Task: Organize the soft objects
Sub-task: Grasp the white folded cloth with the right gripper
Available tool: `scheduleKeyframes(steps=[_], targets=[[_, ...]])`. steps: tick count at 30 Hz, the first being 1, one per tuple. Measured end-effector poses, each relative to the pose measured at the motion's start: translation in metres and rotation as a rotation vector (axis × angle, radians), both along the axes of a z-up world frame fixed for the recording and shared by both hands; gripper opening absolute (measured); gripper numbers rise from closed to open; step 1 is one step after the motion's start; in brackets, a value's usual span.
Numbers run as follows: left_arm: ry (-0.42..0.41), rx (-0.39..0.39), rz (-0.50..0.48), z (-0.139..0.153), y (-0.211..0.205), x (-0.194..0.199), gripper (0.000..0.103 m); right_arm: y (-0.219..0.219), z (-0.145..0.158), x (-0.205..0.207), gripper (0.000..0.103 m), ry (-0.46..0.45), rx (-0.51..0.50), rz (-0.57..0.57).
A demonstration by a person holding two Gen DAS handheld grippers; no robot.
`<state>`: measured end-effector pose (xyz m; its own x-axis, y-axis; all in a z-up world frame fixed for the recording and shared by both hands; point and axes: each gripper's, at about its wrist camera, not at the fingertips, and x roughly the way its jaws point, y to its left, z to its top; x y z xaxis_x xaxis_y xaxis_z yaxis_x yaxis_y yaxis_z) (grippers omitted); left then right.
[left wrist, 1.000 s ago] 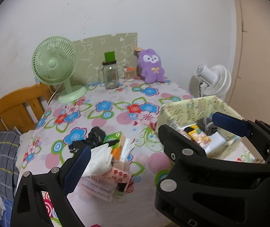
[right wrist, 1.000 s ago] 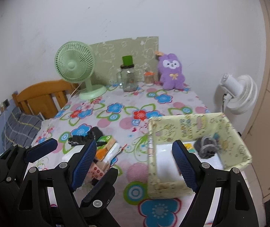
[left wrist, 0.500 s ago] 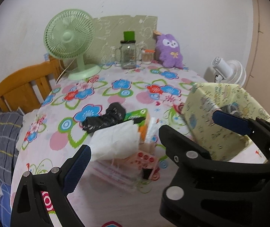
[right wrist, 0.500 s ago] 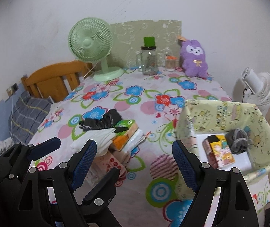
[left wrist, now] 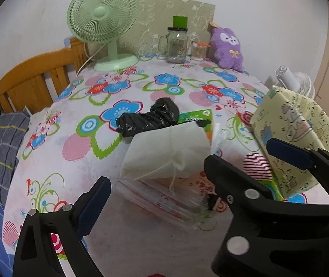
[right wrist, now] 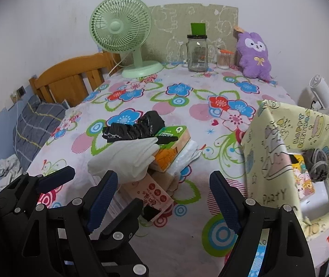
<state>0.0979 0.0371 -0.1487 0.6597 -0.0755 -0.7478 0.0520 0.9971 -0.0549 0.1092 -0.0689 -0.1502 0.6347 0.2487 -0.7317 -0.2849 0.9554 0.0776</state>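
A pile of soft items lies on the flowered table: a folded white cloth (left wrist: 166,152) on top, a black plastic bag roll (left wrist: 148,118), a green-orange tissue pack (right wrist: 172,147) and flat pink packets (left wrist: 164,196). A pale yellow fabric box (right wrist: 279,143) stands to the right, holding a grey bundle (right wrist: 318,165) and a colourful packet (right wrist: 303,180). My left gripper (left wrist: 187,173) is open, close in front of the white cloth. My right gripper (right wrist: 162,196) is open, just before the pile. The left gripper also shows in the right wrist view (right wrist: 81,184).
At the table's back stand a green fan (left wrist: 104,23), a glass jar (left wrist: 176,43), a small swab pot (left wrist: 198,50) and a purple plush (left wrist: 228,46). A wooden headboard (left wrist: 30,80) and bedding lie left. A white fan (right wrist: 323,97) stands off the right edge.
Both grippers have moved down and forward toward the pile, which now looms larger. The white cloth sits nearer the left gripper's fingers. Both stay open.
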Motion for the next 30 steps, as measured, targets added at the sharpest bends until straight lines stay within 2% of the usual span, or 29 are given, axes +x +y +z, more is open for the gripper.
scheduleKeyframes(steps=[4,16,19,21,24,27,30], targets=[[0.014,0.0,0.016,-0.005,0.006,0.007,0.099,0.005,-0.005,0.007,0.082,0.012,-0.004,0.011],[0.04,0.024,0.002,-0.014,0.023,0.022,0.099,0.029,-0.014,0.023,0.065,0.043,-0.007,0.083],[0.048,0.027,0.004,-0.018,0.027,0.023,0.099,0.036,-0.019,0.026,0.055,0.054,-0.011,0.11],[0.047,0.031,-0.004,-0.019,0.028,0.023,0.099,0.04,-0.023,0.029,0.039,0.074,-0.006,0.133],[0.051,0.032,-0.01,-0.021,0.028,0.023,0.099,0.044,-0.027,0.032,0.026,0.09,0.001,0.146],[0.057,0.038,-0.01,-0.024,0.028,0.024,0.099,0.046,-0.031,0.033,0.015,0.108,0.0,0.156],[0.056,0.036,-0.011,-0.024,0.027,0.024,0.099,0.046,-0.031,0.031,0.011,0.104,0.001,0.152]])
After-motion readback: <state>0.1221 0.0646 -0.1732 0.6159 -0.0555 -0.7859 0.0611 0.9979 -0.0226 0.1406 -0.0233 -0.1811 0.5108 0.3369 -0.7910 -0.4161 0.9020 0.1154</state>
